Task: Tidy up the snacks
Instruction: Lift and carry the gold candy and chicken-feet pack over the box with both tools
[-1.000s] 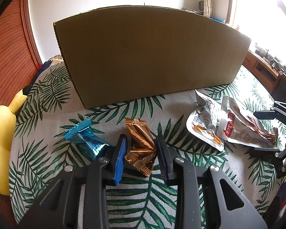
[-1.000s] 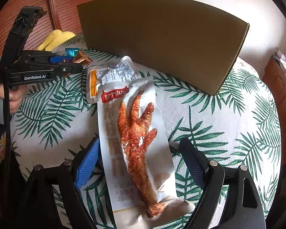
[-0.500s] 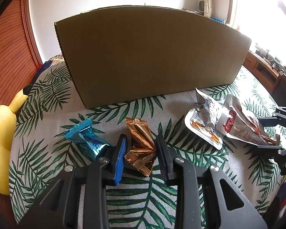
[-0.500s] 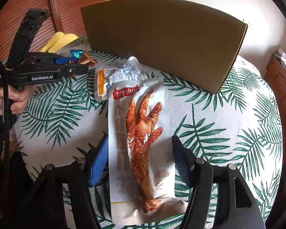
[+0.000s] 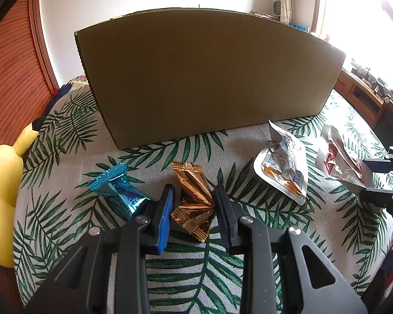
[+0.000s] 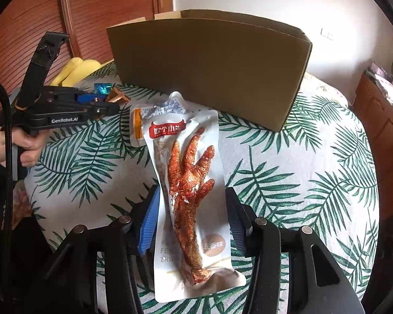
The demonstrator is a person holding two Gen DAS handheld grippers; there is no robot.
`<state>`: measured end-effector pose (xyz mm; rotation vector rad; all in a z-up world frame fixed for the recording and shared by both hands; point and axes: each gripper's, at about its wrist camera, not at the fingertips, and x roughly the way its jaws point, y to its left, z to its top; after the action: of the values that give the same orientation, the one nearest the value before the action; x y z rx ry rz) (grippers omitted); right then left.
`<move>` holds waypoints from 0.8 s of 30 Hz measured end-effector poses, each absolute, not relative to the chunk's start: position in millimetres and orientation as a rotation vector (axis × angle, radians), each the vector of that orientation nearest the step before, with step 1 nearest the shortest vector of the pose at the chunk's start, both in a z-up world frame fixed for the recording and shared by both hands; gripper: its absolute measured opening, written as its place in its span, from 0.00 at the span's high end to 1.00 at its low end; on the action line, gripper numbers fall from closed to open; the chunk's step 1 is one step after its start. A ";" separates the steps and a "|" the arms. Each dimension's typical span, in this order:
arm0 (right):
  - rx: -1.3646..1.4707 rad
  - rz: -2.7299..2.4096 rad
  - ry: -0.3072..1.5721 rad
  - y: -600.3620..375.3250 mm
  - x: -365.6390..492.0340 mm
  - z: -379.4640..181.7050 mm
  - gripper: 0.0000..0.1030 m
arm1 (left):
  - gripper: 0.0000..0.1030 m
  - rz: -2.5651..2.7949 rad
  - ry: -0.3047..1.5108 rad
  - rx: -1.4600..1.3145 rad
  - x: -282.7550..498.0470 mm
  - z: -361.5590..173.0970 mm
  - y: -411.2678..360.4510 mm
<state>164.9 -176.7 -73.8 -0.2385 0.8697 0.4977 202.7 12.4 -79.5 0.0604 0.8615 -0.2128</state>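
- Left wrist view: the left gripper is squeezed tight on a shiny orange candy wrapper. Both blue pads press on the sides of the wrapper.
- A shiny blue candy wrapper lies just beside the left finger, on the cloth with green leaves.
- A big brown cardboard box stands on the cloth behind the candies.
- To the right lies a small white snack pouch with an orange strip. Next to it is the chicken foot packet, with the right gripper around its end.
- A yellow plush toy sits at the left edge.
- Right wrist view: the right gripper has the long white chicken foot packet between its fingers. The jaws have just been closing in on it. They now sit right at its two sides, but I cannot tell if they squeeze it yet.
- The top of the packet lies over the small white snack pouch.
- The cardboard box stands behind the packet, open at the top.
- At the left a hand holds the left gripper, with the orange candy wrapper at its tip and the blue candy wrapper by it.
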 end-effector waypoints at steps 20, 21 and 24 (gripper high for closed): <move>-0.208 0.457 0.809 -189.5 154.0 -51.8 0.52 | 0.78 -0.267 0.787 0.030 185.5 -57.8 14.1; -0.205 0.456 0.802 -190.0 153.3 -49.1 0.52 | 0.78 -0.270 0.779 0.028 184.2 -54.0 14.3; -0.201 0.453 0.785 -190.8 153.5 -41.4 0.52 | 0.78 -0.282 0.757 0.021 182.1 -43.5 14.4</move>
<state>153.5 -190.8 -41.4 -0.2014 0.7849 0.4531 182.1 14.4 -43.5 0.0209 0.7574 -0.2819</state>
